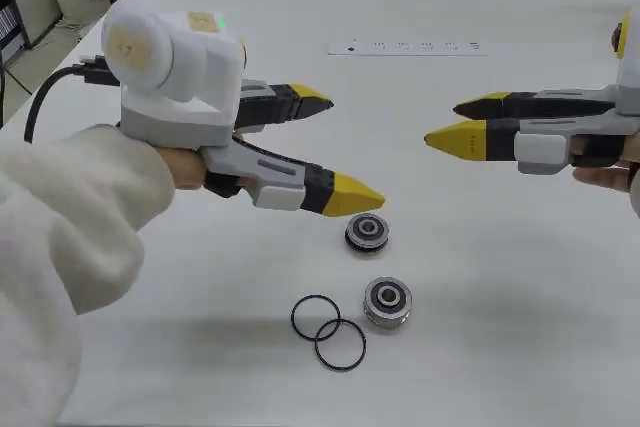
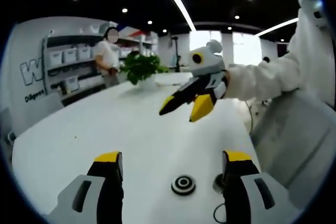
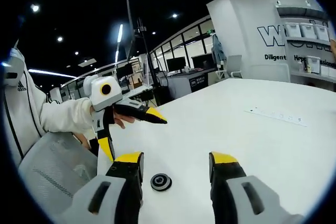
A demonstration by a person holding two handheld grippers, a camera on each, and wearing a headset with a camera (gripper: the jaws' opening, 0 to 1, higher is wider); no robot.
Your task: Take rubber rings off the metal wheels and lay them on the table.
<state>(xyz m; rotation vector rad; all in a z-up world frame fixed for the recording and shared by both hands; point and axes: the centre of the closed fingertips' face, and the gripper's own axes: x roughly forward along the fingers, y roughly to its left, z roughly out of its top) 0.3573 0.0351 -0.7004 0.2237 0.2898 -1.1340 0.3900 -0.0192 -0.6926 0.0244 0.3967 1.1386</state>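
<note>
White table [image 1: 520, 307], wheels [image 1: 367, 231] near left hand-held gripper [image 1: 348, 149]

Bright overhead lighting, sharp, fisheye-warped gripper views.

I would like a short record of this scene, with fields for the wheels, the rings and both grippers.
far wheel: dark rim, ring seems still on
near wheel: bare metal rim
rubber rings: two, overlapping, flat on the table, beside the near wheel
left gripper: jaws open, holding nothing
right gripper: jaws open, holding nothing
</note>
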